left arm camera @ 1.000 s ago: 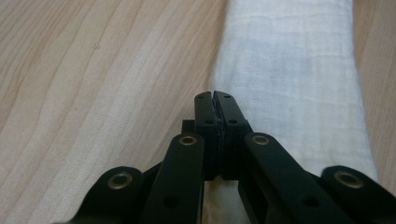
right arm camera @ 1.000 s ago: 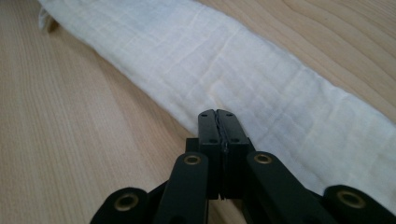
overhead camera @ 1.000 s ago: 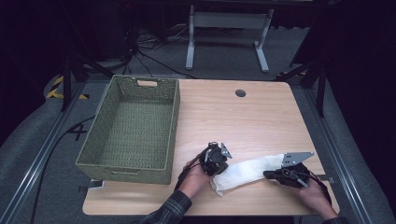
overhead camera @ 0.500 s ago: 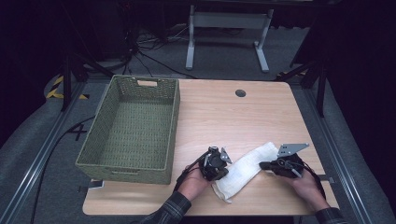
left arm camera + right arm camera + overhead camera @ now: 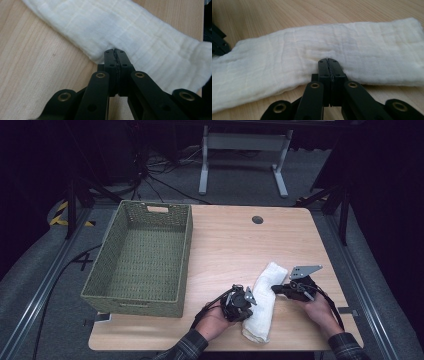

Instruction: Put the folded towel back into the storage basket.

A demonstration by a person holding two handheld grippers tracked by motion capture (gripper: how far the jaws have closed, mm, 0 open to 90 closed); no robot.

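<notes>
Two grippers, one in each of my hands, meet one folded white cloth (image 5: 262, 301) from opposite long edges, so that the cloth can be steered as a single piece rather than dragged by one corner. My left gripper (image 5: 115, 53) has its jaws pressed fully together, the tips at the near edge of the cloth; whether a thin fold is pinched between them or they merely push against the hem, I cannot tell from so close a view. My right gripper (image 5: 330, 62) stands likewise, jaws closed, tips nudged into the cloth's edge, where the fabric puckers slightly. In the high view the left gripper (image 5: 239, 301) lies on the cloth's left side, the right gripper (image 5: 295, 289) on its right, and the cloth runs slantwise between them on the wooden table (image 5: 230, 240), near the front edge. One woven green basket (image 5: 142, 257) sits just left of the work, mouth upward, holding nothing that I can see; I judge it the likely destination. Count: two grippers, one cloth, one basket, one table.
</notes>
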